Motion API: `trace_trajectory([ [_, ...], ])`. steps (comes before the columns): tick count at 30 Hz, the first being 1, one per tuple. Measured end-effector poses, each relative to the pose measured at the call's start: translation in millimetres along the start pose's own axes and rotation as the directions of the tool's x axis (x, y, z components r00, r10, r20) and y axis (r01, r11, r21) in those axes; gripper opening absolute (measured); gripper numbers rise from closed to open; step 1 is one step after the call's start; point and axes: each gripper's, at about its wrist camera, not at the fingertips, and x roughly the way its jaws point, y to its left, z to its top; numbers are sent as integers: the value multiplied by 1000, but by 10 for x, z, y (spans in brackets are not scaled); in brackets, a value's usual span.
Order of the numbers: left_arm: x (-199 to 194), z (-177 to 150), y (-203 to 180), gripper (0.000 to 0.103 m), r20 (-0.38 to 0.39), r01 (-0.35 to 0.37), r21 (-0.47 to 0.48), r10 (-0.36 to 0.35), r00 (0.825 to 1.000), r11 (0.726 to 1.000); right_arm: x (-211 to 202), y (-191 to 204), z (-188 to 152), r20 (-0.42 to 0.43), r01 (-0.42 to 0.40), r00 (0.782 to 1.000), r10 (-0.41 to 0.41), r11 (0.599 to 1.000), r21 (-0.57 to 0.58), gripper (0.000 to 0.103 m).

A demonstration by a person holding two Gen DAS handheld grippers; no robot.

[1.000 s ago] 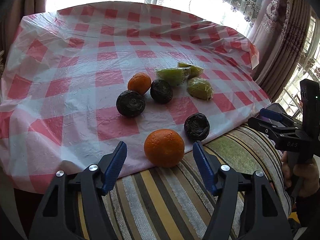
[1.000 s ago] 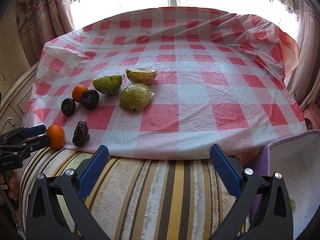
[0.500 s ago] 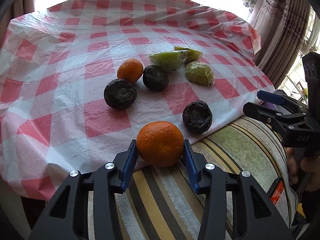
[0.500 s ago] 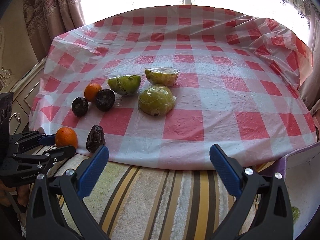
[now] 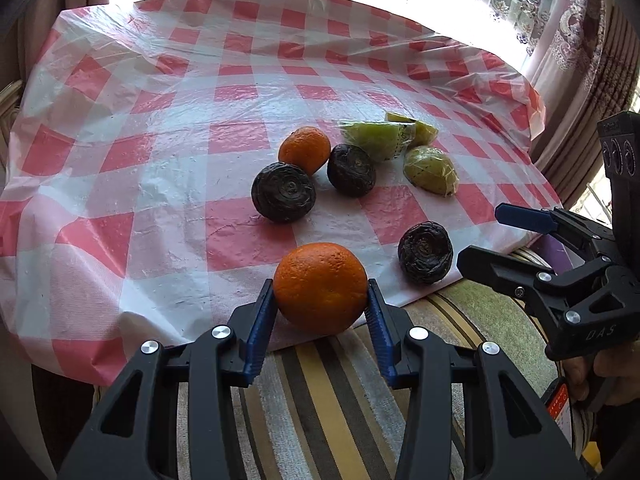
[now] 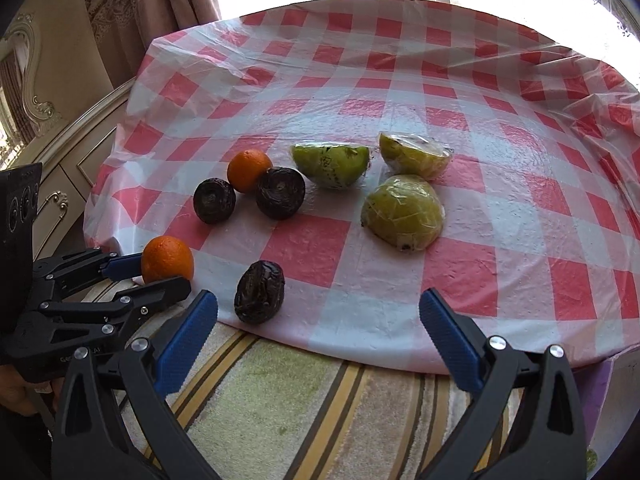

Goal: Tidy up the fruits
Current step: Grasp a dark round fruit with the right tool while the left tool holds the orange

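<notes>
My left gripper (image 5: pixel 320 288) is shut on an orange (image 5: pixel 320 300) at the near edge of the red-checked cloth (image 5: pixel 160 152); both blue pads press its sides. The right wrist view shows this orange (image 6: pixel 167 258) at the far left, in the left gripper (image 6: pixel 160 272). A second orange (image 5: pixel 305 150), three dark wrinkled fruits (image 5: pixel 283 192) (image 5: pixel 351 170) (image 5: pixel 426 252) and three wrapped green fruit pieces (image 6: pixel 331 164) (image 6: pixel 414 156) (image 6: pixel 402 212) lie on the cloth. My right gripper (image 6: pixel 316 300) stands open and holds nothing, near the closest dark fruit (image 6: pixel 259 292).
A striped towel (image 6: pixel 300 400) covers the near edge below the cloth. A purple box (image 6: pixel 612 372) shows at the lower right. A carved pale cabinet (image 6: pixel 60 152) stands to the left, and curtains (image 5: pixel 580 60) hang by the bright window behind.
The left jaws closed on the near orange and now grip it. The right gripper slid left along the table's edge, so the fruits sit more central in its view.
</notes>
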Motion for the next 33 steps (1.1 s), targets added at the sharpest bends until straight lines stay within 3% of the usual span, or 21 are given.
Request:
trace_trajectory([
  [8,-61,-2,109,42,36,-28,-72,31,999,997,153,206,89,-39,-6,999,3,997,-72,101],
  [14,-68,-5,130,42,41,-30,-87,34,999,996,253,290,112,-68,-2,998,-5,994,-108,92],
  [17,-66,-5,131,42,40,-29,-87,33,999,996,303,312,112,-87,-2,996,-8,993,-120,82],
  [20,-69,-9,128,42,41,-29,-86,32,999,996,336,323,102,-100,-5,995,-7,992,-126,66],
  [22,-70,-11,127,42,41,-28,-86,32,999,996,350,318,93,-106,-10,994,-3,992,-123,48],
  [24,-69,-12,126,42,41,-28,-85,32,999,996,342,319,86,-102,-12,995,-1,992,-123,39],
  [26,-70,-12,124,42,41,-27,-85,31,999,996,337,319,81,-99,-16,995,4,992,-122,35],
  [33,-85,-12,96,42,45,-28,-80,32,998,996,283,299,62,-76,-25,997,17,994,-109,34],
])
